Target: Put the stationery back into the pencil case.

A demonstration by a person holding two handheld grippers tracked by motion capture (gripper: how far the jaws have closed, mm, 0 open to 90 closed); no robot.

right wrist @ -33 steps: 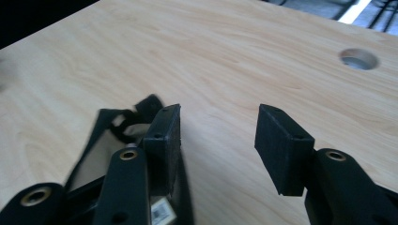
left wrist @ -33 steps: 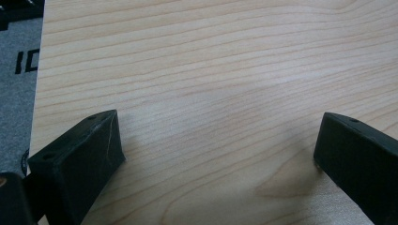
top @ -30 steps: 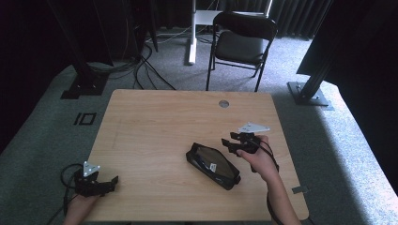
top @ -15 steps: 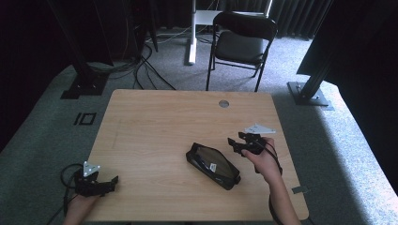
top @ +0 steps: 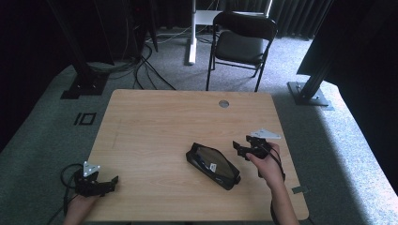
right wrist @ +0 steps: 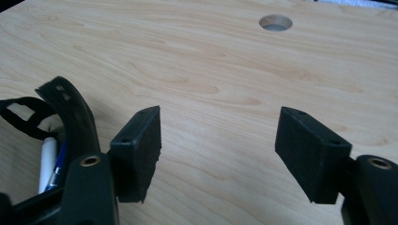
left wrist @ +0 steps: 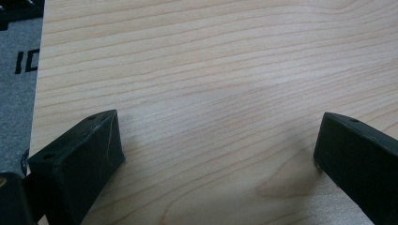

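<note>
I'm holding both grippers' fingers wide and empty: left gripper (top: 109, 181) idling at bench (top: 164, 122) corner, right gripper (top: 240, 146) hovering beside the open pencil case (top: 213, 165); nothing grasped yet.

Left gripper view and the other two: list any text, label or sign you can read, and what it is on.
"IC", cut off by the frame edge: black marking on the grey floor beside the table, in the left gripper view.
White label on the black pouch, high view: too small to read.
The pen in the pouch, right gripper view: no readable print.
Nothing else legible.
</note>
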